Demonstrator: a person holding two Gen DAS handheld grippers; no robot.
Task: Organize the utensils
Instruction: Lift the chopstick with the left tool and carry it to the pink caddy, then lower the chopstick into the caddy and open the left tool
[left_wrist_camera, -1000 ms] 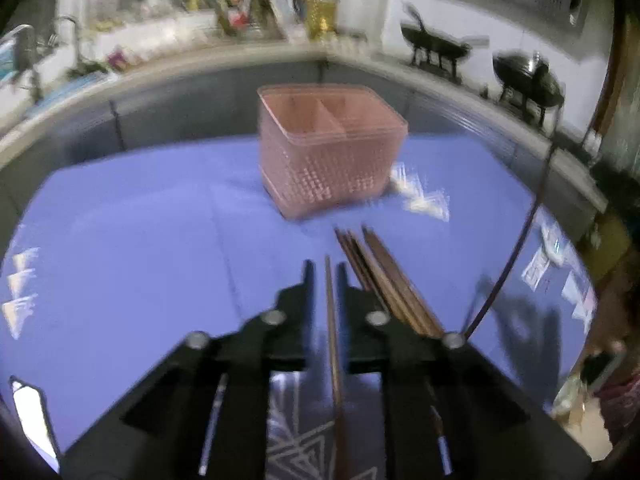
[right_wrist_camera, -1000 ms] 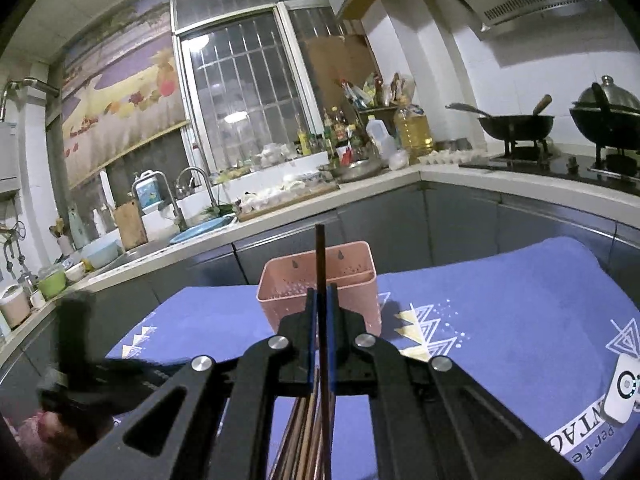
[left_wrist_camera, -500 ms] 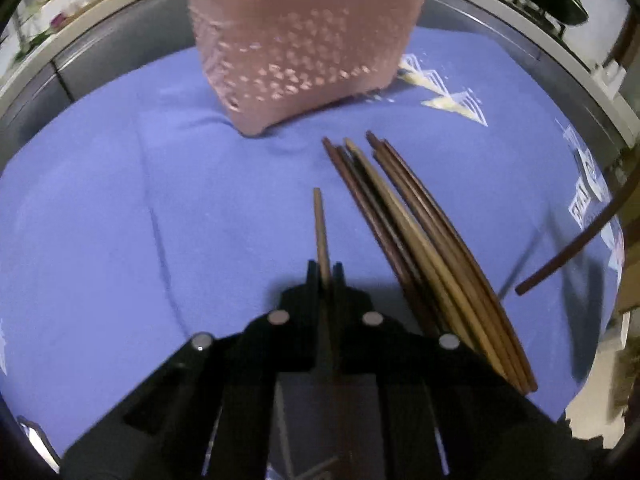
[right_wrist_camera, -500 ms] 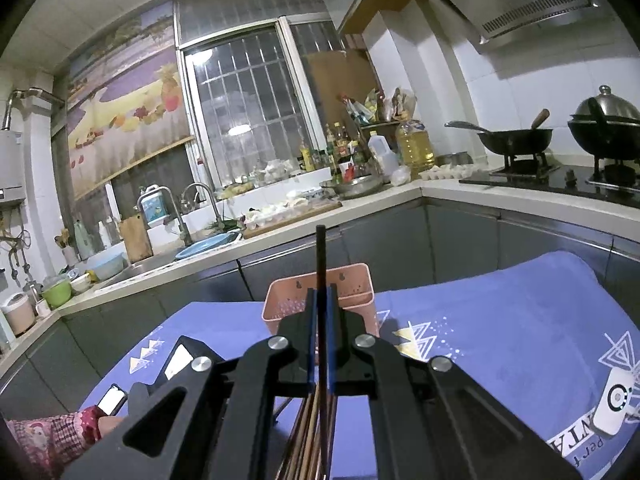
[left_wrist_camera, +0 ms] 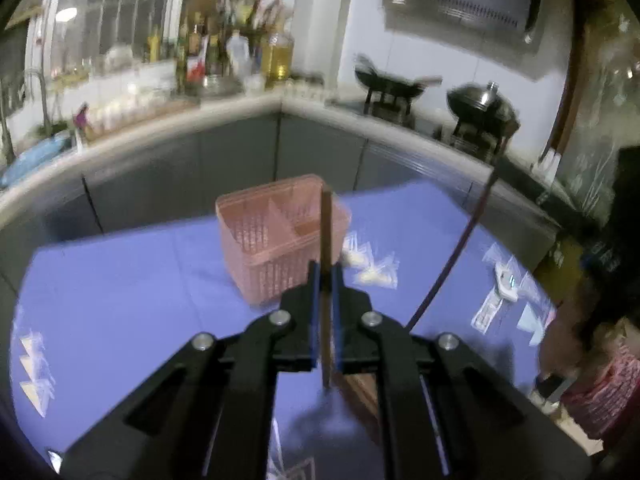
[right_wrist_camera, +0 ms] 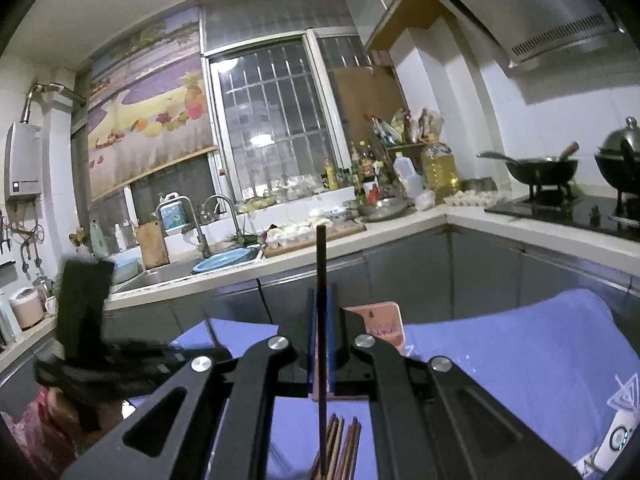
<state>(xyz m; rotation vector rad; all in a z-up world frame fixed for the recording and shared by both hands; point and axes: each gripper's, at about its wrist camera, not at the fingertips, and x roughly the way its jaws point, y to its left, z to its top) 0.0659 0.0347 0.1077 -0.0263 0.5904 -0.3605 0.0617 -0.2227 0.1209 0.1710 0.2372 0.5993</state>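
My left gripper (left_wrist_camera: pixel 325 270) is shut on a brown chopstick (left_wrist_camera: pixel 326 224), held in the air above the blue cloth (left_wrist_camera: pixel 120 300). The pink slotted basket (left_wrist_camera: pixel 276 236) stands just beyond the tips. More chopsticks (left_wrist_camera: pixel 360 388) lie on the cloth under the right finger. My right gripper (right_wrist_camera: pixel 320 300) is shut on a dark chopstick (right_wrist_camera: pixel 320 256) that points upward. Its finger hides most of the pink basket (right_wrist_camera: pixel 384 320). The loose chopsticks (right_wrist_camera: pixel 344 444) lie below it. That dark chopstick (left_wrist_camera: pixel 452 260) also shows in the left wrist view, as a thin curved line on the right.
A kitchen counter with a sink (right_wrist_camera: pixel 224 260), bottles, woks (left_wrist_camera: pixel 400 82) and a stove rings the table. A white device (left_wrist_camera: pixel 506 284) and paper slips lie on the cloth at right. A person's patterned sleeve (left_wrist_camera: pixel 600 392) is at the right edge.
The left gripper closed on a single chopstick and lifted it off the cloth, away from the pile. The right gripper rose a little with its chopstick, so the basket sits lower in its view.
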